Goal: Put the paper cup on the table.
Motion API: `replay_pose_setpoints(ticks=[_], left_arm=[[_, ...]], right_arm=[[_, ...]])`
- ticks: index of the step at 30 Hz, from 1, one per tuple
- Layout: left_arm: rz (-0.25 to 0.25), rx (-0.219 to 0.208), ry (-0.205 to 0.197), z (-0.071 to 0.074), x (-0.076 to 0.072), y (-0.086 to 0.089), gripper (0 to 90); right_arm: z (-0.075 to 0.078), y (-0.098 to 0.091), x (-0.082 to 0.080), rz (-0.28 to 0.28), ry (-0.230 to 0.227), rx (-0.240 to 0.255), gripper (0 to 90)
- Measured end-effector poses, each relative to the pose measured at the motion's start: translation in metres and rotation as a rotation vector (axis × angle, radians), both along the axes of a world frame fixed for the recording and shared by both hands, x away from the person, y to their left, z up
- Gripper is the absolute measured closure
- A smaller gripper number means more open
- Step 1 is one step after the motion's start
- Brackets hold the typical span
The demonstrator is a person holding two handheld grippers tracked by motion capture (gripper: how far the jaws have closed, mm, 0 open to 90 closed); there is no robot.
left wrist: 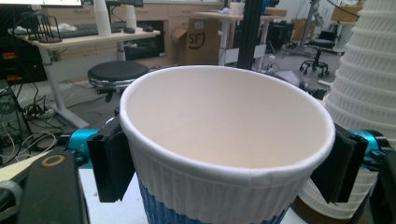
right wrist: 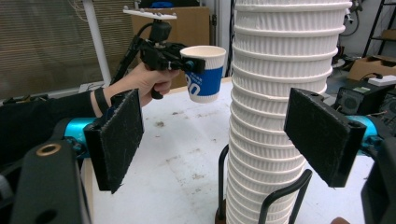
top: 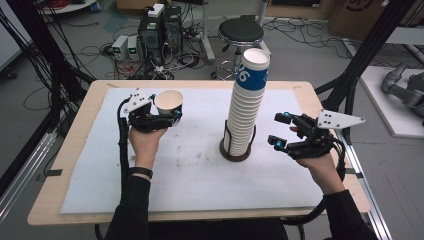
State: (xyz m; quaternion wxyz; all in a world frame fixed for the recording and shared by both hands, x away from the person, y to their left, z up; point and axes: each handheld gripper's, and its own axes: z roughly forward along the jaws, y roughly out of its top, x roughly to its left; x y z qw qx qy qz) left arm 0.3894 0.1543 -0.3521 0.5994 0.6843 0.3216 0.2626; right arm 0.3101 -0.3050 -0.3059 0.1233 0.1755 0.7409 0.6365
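A single white paper cup (top: 168,101) with a blue band stands upright in the air at the table's left, and my left gripper (top: 167,114) is shut on it. In the left gripper view the cup (left wrist: 224,140) fills the space between the two black pads (left wrist: 109,163), which press its ribbed sides. A tall stack of white ribbed cups (top: 246,107) rises from a dark wire holder (top: 235,152) at the table's middle. My right gripper (top: 277,129) is open just right of the stack, level with its lower half. In the right gripper view the stack (right wrist: 280,93) stands just beyond the spread pads (right wrist: 119,140).
A white mat (top: 190,170) covers most of the wooden table (top: 75,150). Beyond the far edge are a black stool (top: 241,32), computer cases (top: 160,30) and floor cables. Black frame posts (top: 365,55) rise at the right.
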Motion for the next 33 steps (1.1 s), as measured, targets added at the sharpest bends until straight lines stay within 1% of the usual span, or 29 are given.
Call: replay_pose_setpoints(ticks=[2,3,6,8,11,13,15,17,20,23,28,30,33], left_arm=[[-0.005,-0.006,0.013,-0.003,0.004,0.001,21.0],[0.003,-0.009,0.019,-0.004,0.005,0.002,21.1],[0.026,-0.017,0.019,-0.011,0.006,0.006,21.3],[0.039,-0.020,0.033,-0.017,0.007,0.009,21.3],[0.047,-0.019,0.043,-0.024,0.009,0.012,21.3],[0.049,-0.014,0.065,-0.029,0.012,0.014,21.3],[0.046,-0.021,0.066,-0.033,0.013,0.014,21.3],[0.057,-0.012,0.066,-0.037,0.014,0.014,21.2],[0.075,-0.008,0.085,-0.046,0.018,0.015,21.3],[0.087,-0.016,0.092,-0.054,0.020,0.016,21.2],[0.081,-0.029,0.115,-0.063,0.025,0.017,20.9],[0.085,-0.026,0.114,-0.066,0.028,0.017,20.7],[0.087,-0.023,0.123,-0.071,0.032,0.016,20.7]], right_arm=[[0.000,0.000,0.000,0.000,-0.002,-0.001,20.2],[0.000,0.000,0.000,0.000,0.001,0.000,20.2],[0.000,-0.001,0.000,-0.002,-0.001,0.002,20.2],[0.000,-0.001,-0.001,-0.003,0.000,0.003,20.2],[0.000,-0.001,0.000,-0.004,0.000,0.000,20.2],[0.000,-0.001,0.000,-0.004,0.000,0.001,20.2],[0.000,-0.001,0.000,-0.004,-0.001,0.001,20.2],[0.000,-0.001,0.000,-0.004,0.003,-0.004,20.2],[0.000,0.000,0.000,-0.003,0.007,-0.006,20.2],[0.000,0.000,0.000,-0.002,0.007,-0.006,20.2],[-0.001,0.000,0.000,-0.001,0.009,-0.010,20.2],[-0.001,0.001,0.000,0.000,0.009,-0.008,20.2],[-0.001,0.001,0.000,0.001,0.010,-0.010,20.2]])
